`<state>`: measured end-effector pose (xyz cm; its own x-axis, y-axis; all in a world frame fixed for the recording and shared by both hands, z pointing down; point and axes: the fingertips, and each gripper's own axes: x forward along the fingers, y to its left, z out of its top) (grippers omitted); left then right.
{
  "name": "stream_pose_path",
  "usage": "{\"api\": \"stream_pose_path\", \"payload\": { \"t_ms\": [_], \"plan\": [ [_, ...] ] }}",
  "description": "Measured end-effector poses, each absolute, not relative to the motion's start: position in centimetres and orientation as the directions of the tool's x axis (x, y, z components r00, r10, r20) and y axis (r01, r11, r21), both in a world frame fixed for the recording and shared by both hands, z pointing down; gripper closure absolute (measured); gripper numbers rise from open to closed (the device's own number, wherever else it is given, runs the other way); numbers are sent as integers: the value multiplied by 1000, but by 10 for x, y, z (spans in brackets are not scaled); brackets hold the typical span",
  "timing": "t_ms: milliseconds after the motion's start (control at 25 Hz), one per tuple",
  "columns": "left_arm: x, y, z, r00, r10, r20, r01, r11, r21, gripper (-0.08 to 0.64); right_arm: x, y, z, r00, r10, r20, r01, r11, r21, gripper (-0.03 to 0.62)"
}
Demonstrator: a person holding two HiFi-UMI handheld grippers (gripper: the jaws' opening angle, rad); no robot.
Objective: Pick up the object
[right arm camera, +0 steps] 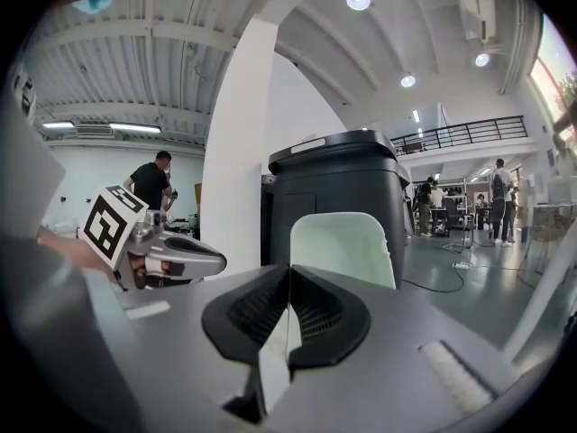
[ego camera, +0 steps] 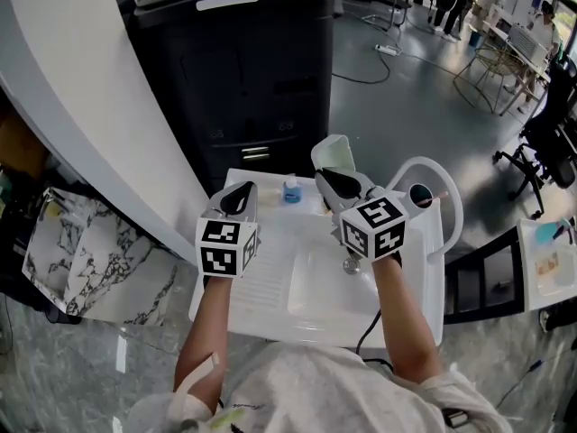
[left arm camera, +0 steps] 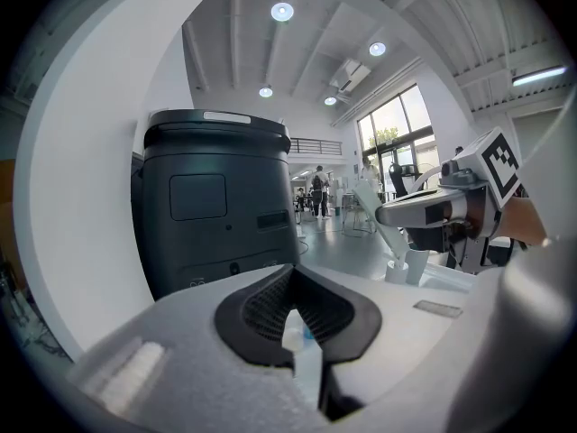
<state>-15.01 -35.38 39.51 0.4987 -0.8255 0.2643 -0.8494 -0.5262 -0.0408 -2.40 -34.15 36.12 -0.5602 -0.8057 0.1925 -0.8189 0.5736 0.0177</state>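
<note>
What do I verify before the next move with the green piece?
1. Right gripper shut on pale green piece: ok.
2. Piece clear of white sink unit: cannot tell.
3. Left gripper shut, empty: ok.
4. Grippers apart from each other: ok.
5. Blue cup clear of both grippers: ok.

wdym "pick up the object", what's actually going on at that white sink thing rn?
A person holds a gripper in each hand over a small white sink unit. The right gripper is shut on a thin pale green flat piece, which stands up out of it. The left gripper hangs beside it, fingers together, nothing in them. A small blue item sits near the unit's far edge.
</note>
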Motion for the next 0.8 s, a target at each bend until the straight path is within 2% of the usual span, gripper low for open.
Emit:
{"api": "stream_pose_path", "payload": {
  "t_ms": [800],
  "plan": [
    [-158,-356,404,477,-834,278,-863,-505,-34,558,-22,-345,368,-542,-818,191,-834,552,-3,583]
  ]
}}
